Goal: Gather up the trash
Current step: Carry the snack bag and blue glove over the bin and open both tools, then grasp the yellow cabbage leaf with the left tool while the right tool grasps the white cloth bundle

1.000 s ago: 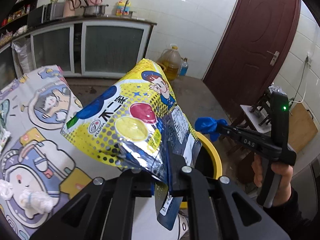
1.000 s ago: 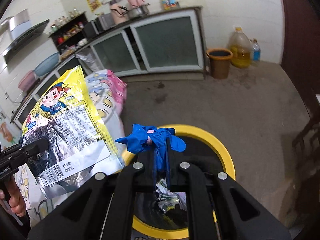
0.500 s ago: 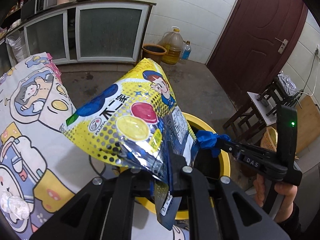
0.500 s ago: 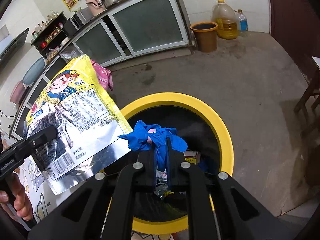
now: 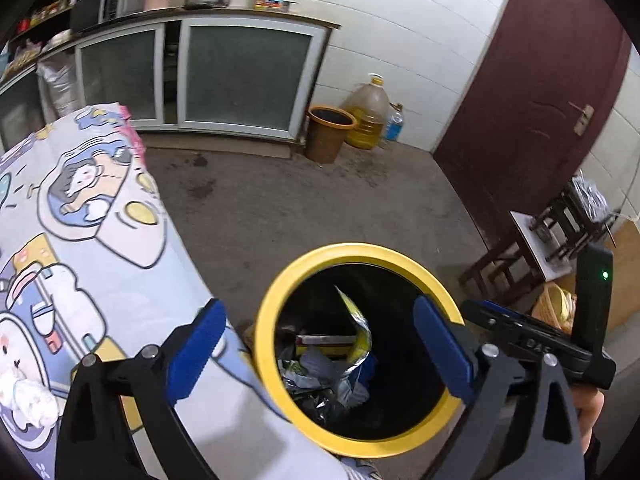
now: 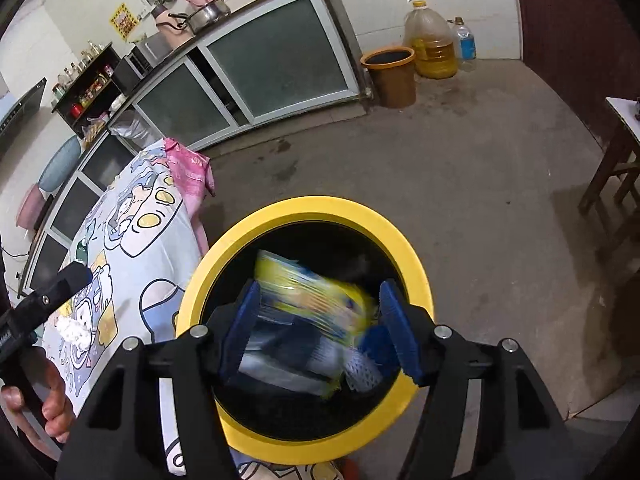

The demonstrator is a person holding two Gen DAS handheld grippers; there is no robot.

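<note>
Now both pairs of jaws have just been opening, and nothing sits pinched between either. Our left gripper [image 5: 318, 350] stands spread as wide as it goes, its blue pads either side of the bin's mouth in that view. Our right gripper [image 6: 320, 330] is about half open; a second ago it was clamped on a blue glove, and the left one on a yellow snack bag. Both are now let go. The bag [image 6: 308, 292] shows as a yellow blur dropping between the right pads, not touched by them, and in the left view it stands on end inside the bin [image 5: 276, 308]. A blue scrap beside the right pad [image 6: 376, 346] is, we judge, the glove going down with it.

So this drop looks done: two pieces of trash are in, on top of other litter already there.

Counting: two grippers, one yellow-rimmed bin, one bag, one glove. On the bench [image 5: 120, 264], with its cartoon cloth, we see one white crumpled wad [image 5: 30, 394], probably next to collect. Beyond stands one brown bucket [image 5: 328, 132].
</note>
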